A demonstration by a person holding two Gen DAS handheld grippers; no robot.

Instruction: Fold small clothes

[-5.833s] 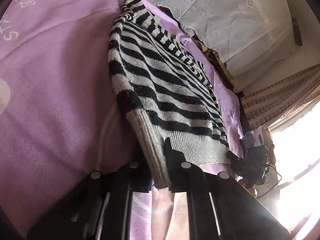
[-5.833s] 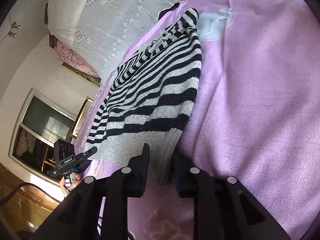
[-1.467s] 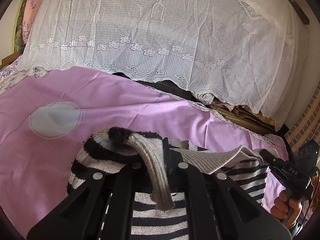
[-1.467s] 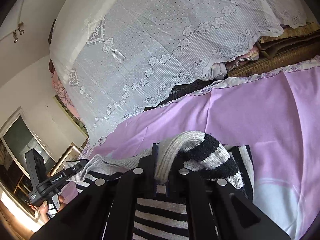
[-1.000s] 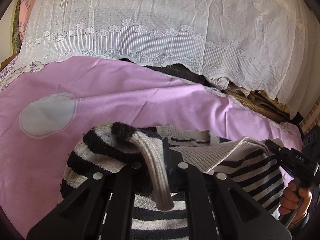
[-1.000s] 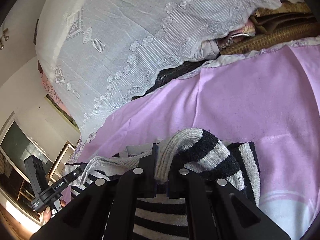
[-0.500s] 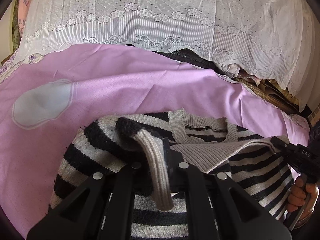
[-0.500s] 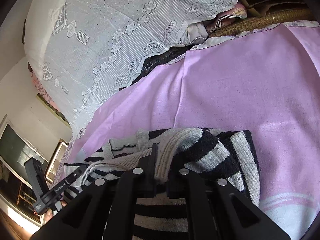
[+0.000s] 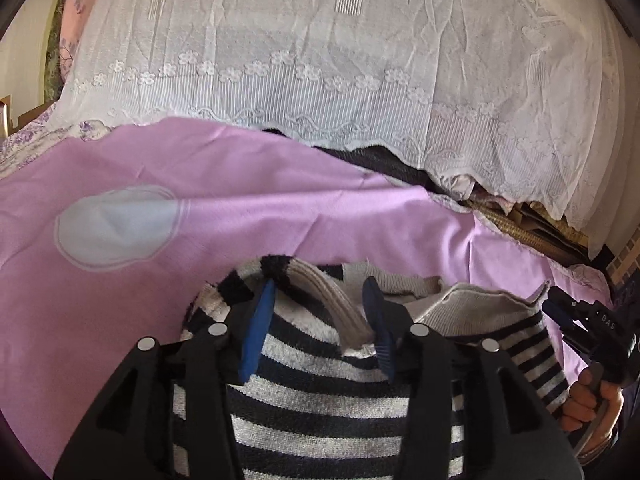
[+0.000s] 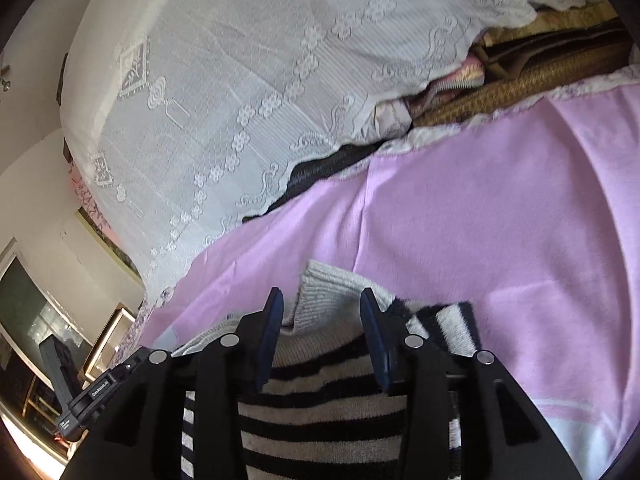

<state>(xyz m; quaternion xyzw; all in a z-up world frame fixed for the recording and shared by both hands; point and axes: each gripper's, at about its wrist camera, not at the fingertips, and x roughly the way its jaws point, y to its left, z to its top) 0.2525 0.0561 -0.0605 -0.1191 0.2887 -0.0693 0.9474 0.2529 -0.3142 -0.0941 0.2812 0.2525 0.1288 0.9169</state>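
A black-and-grey striped sweater (image 9: pixel 320 412) lies folded over on the purple bedsheet (image 9: pixel 280 208), its ribbed hem brought up toward the collar. My left gripper (image 9: pixel 320 284) is opening; a loop of the ribbed hem (image 9: pixel 340 308) stands loose between its blue pads (image 9: pixel 256 332), which no longer pinch it. My right gripper (image 10: pixel 320 294) is opening too, at the sweater's other corner. Its ribbed hem (image 10: pixel 324 300) rises between the parted pads (image 10: pixel 376 340), free of them. The striped body (image 10: pixel 320 412) fills the space under the fingers.
A white lace cover (image 9: pixel 340 80) drapes over a pile behind the sheet, with woven mats (image 10: pixel 520 88) beside it. A pale patch (image 9: pixel 116 228) marks the sheet at left. A hand (image 9: pixel 592 400) holding the other gripper shows at right. A framed picture (image 10: pixel 108 344) stands at far left.
Both grippers were shut on the ribbed hem; their jaws have now parted and the hem sits loose. Both views have tipped slightly upward over the folded sweater.
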